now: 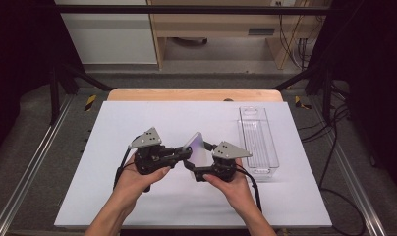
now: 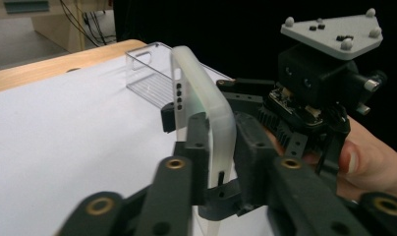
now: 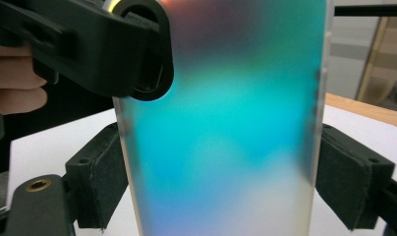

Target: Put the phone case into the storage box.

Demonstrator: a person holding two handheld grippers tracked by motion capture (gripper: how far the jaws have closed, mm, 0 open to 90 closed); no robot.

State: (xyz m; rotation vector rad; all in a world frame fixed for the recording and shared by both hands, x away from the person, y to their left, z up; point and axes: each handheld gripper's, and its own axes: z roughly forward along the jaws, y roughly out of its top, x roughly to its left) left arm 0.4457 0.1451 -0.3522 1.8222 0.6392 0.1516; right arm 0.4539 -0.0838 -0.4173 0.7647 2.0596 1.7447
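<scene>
A translucent frosted phone case (image 1: pixel 198 146) with a blue-green sheen is held upright above the white table top, between both hands. My left gripper (image 1: pixel 186 154) comes in from the left and is shut on the case's thin wall (image 2: pixel 206 108), one pad against each face. My right gripper (image 1: pixel 199 158) reaches in from the right, its two padded jaws (image 3: pixel 221 182) spanning the case's width (image 3: pixel 221 137) and pressing both side edges. The right gripper's body and grey plate (image 2: pixel 329 29) sit just behind the case in the left gripper view.
A clear plastic tray (image 1: pixel 258 142) lies lengthwise on the right side of the white sheet (image 1: pixel 137 201), close to my right hand. A wooden table edge (image 1: pixel 191 95) runs along the back. Black frame posts and cables stand around the table.
</scene>
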